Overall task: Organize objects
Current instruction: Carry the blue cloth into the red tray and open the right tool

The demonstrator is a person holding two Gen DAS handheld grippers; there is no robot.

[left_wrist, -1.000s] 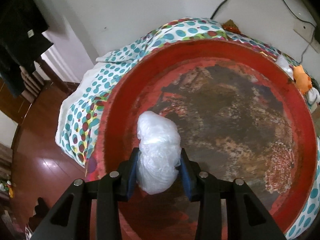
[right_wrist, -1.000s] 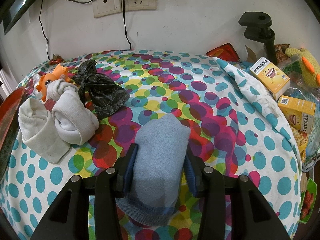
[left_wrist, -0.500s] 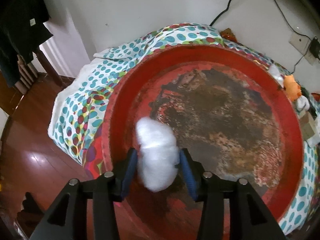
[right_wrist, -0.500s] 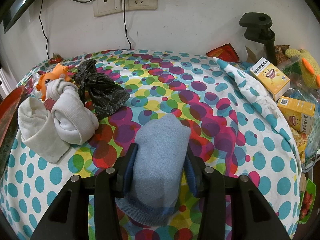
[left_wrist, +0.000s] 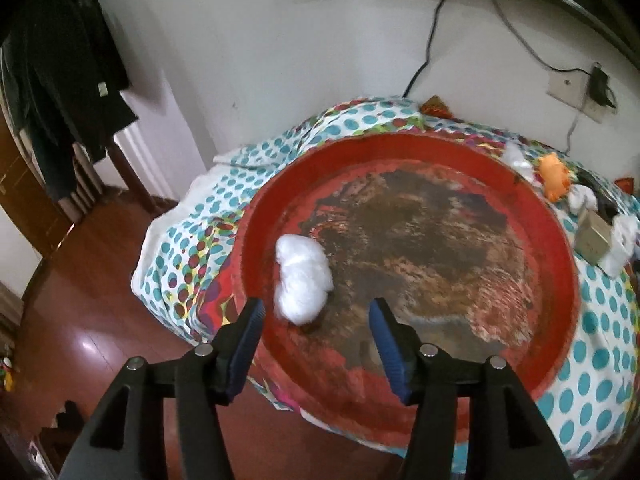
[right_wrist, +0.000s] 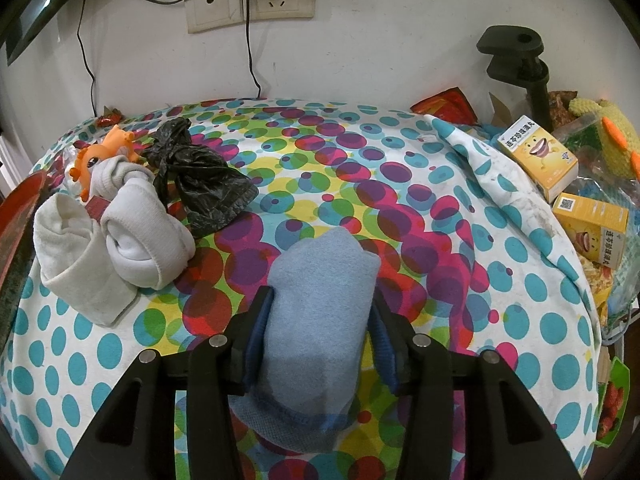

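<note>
In the left wrist view a white plastic bag bundle [left_wrist: 301, 278] lies in the worn red round tray [left_wrist: 560, 248], near its left rim. My left gripper [left_wrist: 316, 314] is open and empty, raised above and just behind the bundle. In the right wrist view my right gripper [right_wrist: 320, 312] is shut on a rolled light blue cloth [right_wrist: 320, 296] that rests on the polka-dot tablecloth [right_wrist: 400, 200]. White rolled socks [right_wrist: 132, 240], a black plastic bag [right_wrist: 200, 184] and an orange toy [right_wrist: 108, 152] lie at the left.
The red tray's edge [right_wrist: 16, 216] shows at the far left of the right wrist view. Yellow boxes [right_wrist: 540, 156] and a black clamp [right_wrist: 516, 60] stand at the right. Wall sockets with cables [right_wrist: 248, 0] are behind. Wooden floor [left_wrist: 80, 320] lies left of the table.
My left gripper opened and let go of the white bag bundle, which now lies in the red tray, and pulled back and up. My right gripper has stayed still on the blue cloth.
</note>
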